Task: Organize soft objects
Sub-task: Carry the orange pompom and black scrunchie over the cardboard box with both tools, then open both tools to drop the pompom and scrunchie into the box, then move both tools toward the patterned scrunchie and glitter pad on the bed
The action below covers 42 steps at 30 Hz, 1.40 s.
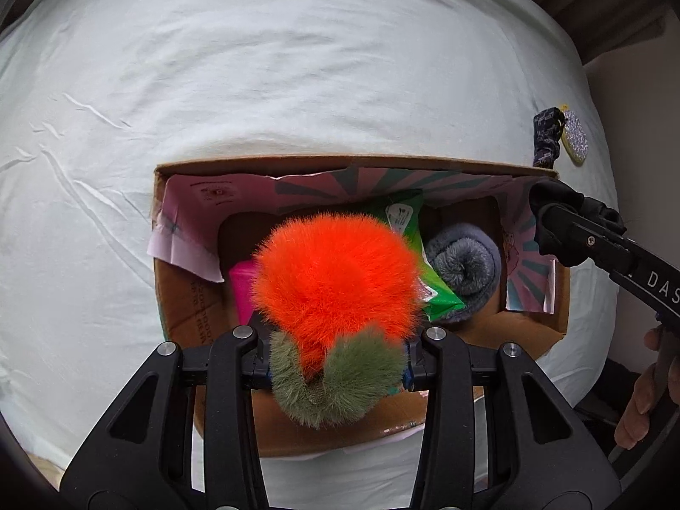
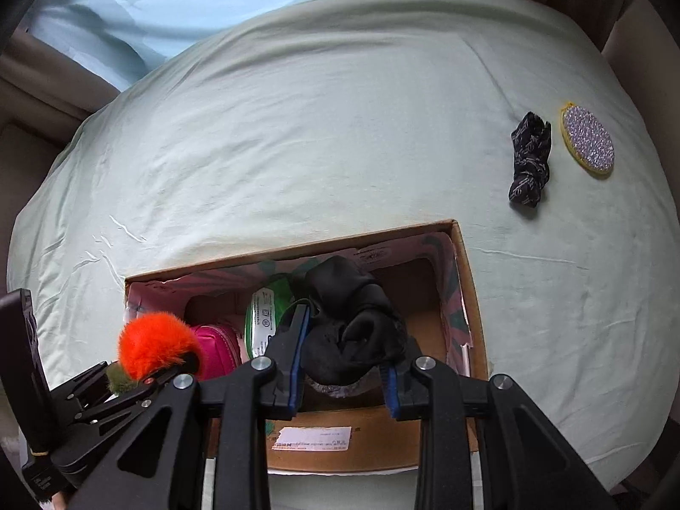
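Blocking the box [image 1: 535, 331] floor — orange pompom [image 1: 335, 276], black cloth [image 2: 348, 331].

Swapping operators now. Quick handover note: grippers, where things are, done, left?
Left gripper: shut on orange pompom, above box.
Right gripper: shut on black cloth, also above the box.
In box: green pack, pink pouch, grey towel roll.
Left: drop both items in; then dark scrunchie and glitter disc, on the sheet right of the box.
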### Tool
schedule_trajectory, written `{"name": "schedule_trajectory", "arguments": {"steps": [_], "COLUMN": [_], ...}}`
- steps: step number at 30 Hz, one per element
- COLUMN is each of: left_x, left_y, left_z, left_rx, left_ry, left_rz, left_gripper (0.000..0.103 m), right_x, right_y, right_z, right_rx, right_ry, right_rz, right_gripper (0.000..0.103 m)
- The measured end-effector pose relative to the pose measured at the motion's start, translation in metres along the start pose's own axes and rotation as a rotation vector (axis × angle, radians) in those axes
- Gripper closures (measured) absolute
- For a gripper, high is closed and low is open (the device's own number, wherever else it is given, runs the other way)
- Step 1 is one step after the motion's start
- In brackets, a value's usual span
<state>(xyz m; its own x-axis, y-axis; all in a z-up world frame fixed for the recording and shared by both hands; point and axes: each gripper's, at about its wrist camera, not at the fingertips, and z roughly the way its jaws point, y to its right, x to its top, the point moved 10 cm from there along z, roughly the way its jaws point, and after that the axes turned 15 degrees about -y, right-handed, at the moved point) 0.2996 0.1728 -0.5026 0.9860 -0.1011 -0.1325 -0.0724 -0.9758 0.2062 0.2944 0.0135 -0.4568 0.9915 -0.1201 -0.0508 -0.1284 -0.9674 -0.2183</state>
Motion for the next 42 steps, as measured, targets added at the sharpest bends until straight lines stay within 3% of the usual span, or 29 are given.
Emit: {"name": "schedule_trajectory", "arguments": {"steps": [2, 3, 4, 5, 6, 7, 8, 17, 26, 33, 42], "left_x": [0.004, 0.006, 0.006, 0.005, 0.004, 0.003, 0.000, -0.011, -0.025, -0.054, -0.106], "left_y": [0.004, 0.006, 0.008, 0.009, 0.011, 0.013, 0.015, 0.014, 0.013, 0.017, 0.049], "left_z": [0.003, 0.006, 0.009, 0.009, 0.010, 0.008, 0.008, 0.012, -0.028, -0.096, -0.182], "left_rx": [0.002, 0.013, 0.026, 0.051, 0.072, 0.080, 0.090, 0.069, 0.082, 0.077, 0.140], "left_ry": [-0.025, -0.044, -0.059, -0.064, -0.062, -0.049, -0.052, -0.071, 0.018, 0.160, 0.356], "left_rz": [0.020, 0.033, 0.047, 0.057, 0.072, 0.089, 0.100, 0.077, 0.062, 0.033, 0.065], "left_gripper": [0.067, 0.059, 0.048, 0.016, 0.001, 0.000, 0.000, 0.000, 0.000, 0.000, 0.000], "right_x": [0.002, 0.004, 0.005, 0.007, 0.009, 0.011, 0.013, 0.010, 0.003, -0.022, -0.073], "right_y": [0.000, 0.001, 0.001, 0.001, 0.001, 0.000, -0.001, -0.003, -0.011, -0.020, -0.015], "right_z": [0.003, 0.004, 0.005, 0.005, 0.007, 0.009, 0.011, 0.018, -0.010, -0.077, -0.199], "right_rx": [0.000, 0.005, 0.004, 0.002, 0.008, 0.025, 0.043, 0.031, 0.046, -0.006, -0.077], "right_ry": [-0.025, -0.032, -0.036, -0.040, -0.045, -0.053, -0.056, -0.070, -0.008, 0.138, 0.416], "right_rz": [0.012, 0.021, 0.028, 0.030, 0.031, 0.037, 0.043, 0.011, -0.035, -0.099, -0.135], "right_gripper": [0.076, 0.076, 0.076, 0.073, 0.051, 0.033, 0.002, 0.000, 0.000, 0.000, 0.000]}}
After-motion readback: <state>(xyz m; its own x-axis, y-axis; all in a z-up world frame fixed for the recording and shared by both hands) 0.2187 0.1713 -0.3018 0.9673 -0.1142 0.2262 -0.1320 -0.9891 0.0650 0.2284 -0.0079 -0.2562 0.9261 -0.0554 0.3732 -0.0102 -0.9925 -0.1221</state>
